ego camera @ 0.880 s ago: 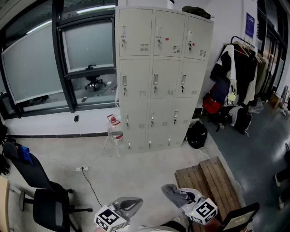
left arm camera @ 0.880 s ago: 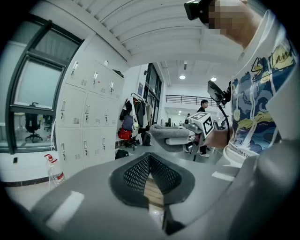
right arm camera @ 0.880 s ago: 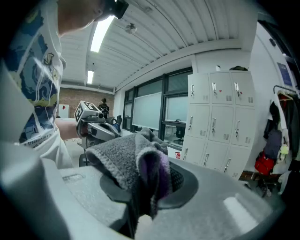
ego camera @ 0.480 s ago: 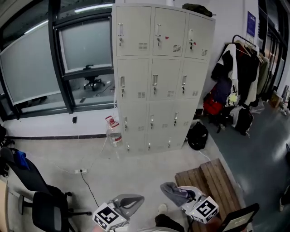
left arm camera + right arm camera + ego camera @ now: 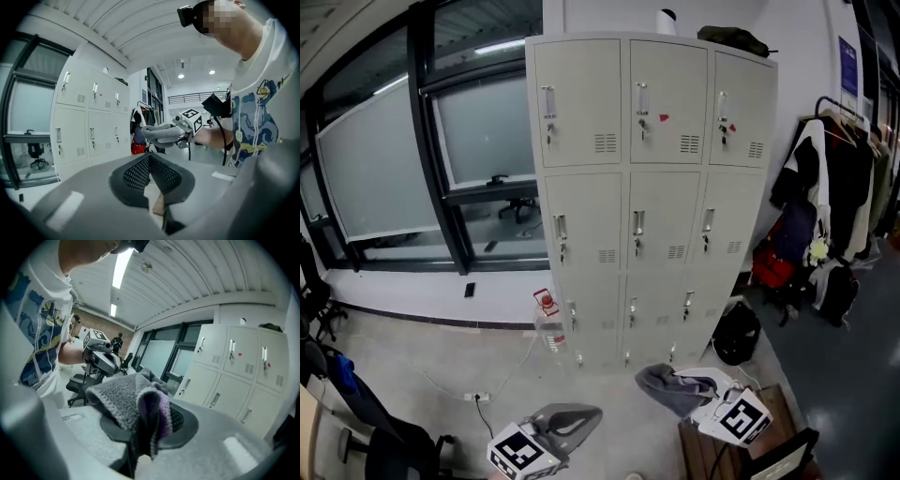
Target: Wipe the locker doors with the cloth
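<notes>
A beige bank of lockers (image 5: 649, 187) stands ahead against the wall, three doors wide and three high, all closed. A grey cloth (image 5: 667, 386) hangs bunched from my right gripper (image 5: 689, 391), which is shut on it low in the head view, short of the bottom doors. In the right gripper view the cloth (image 5: 136, 401) fills the jaws, with the lockers (image 5: 234, 376) beyond to the right. My left gripper (image 5: 572, 419) is shut and empty at the bottom left. In the left gripper view its pads (image 5: 161, 174) meet, and the right gripper with the cloth (image 5: 161, 132) shows ahead.
A water bottle (image 5: 547, 319) and a cable on the floor sit left of the lockers. A black bag (image 5: 737, 333) and a coat rack (image 5: 825, 206) stand to the right. Wooden planks (image 5: 703, 445) lie below the right gripper. An office chair (image 5: 384, 441) is at the bottom left.
The view has closed in on the lockers, which now look larger and nearer. Both grippers keep their hold and place in the frame; the cloth now hangs just below the bottom doors.
</notes>
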